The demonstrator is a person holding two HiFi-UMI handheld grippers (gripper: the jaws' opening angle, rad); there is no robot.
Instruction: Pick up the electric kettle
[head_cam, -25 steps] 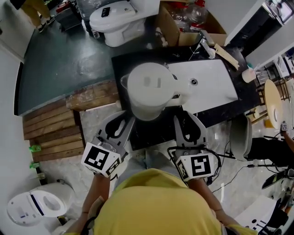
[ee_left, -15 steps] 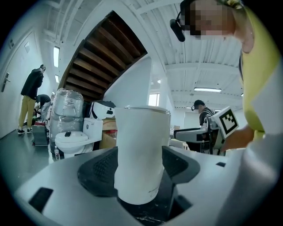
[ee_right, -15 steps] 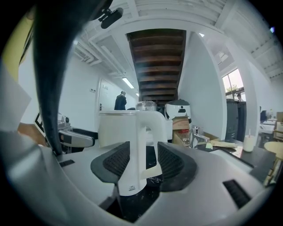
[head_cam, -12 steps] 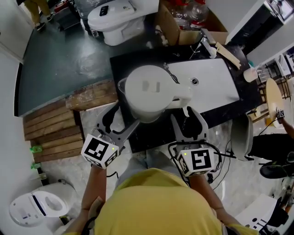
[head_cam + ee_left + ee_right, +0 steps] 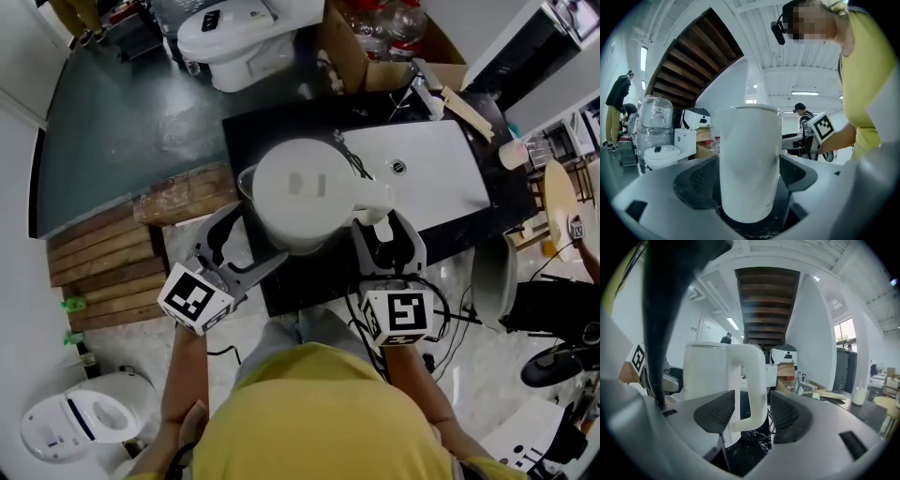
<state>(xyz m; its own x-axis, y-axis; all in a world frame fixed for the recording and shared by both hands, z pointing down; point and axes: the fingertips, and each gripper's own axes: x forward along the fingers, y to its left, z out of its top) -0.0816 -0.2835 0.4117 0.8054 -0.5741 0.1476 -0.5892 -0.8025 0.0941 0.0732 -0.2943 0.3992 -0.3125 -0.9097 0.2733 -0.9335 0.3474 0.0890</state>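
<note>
Kettle [image 5: 300, 192] stands upright on the dark worktop [image 5: 281, 131], just beside the white sink [image 5: 431, 164], w/ its handle [image 5: 749, 380] facing the person. Left tool [image 5: 251, 239] is spread wide, w/ the kettle body [image 5: 750, 164] between its pads [image 5: 696, 180]; can't tell if they touch the wall yet. Right tool [image 5: 384, 230] is set narrow round the handle: one pad [image 5: 715, 416] looks right at it, other side shows a sliver of gap, so prob. not clamped. Step in hand looks like the grasp before the lift. To do it well: close the right tool squarely on the upright part of the handle, mid-height, not the lower curve, b/c a smooth rounded handle will likely twist in the pads. Bring the left tool in evenly as a steadying hold low on the body; the wall is smooth & may slip, so don't rely on it for weight. Then lift straight up, both tools together, keeping the kettle level. Watch the thin cord [image 5: 765, 431] near the base; it may snag.
</note>
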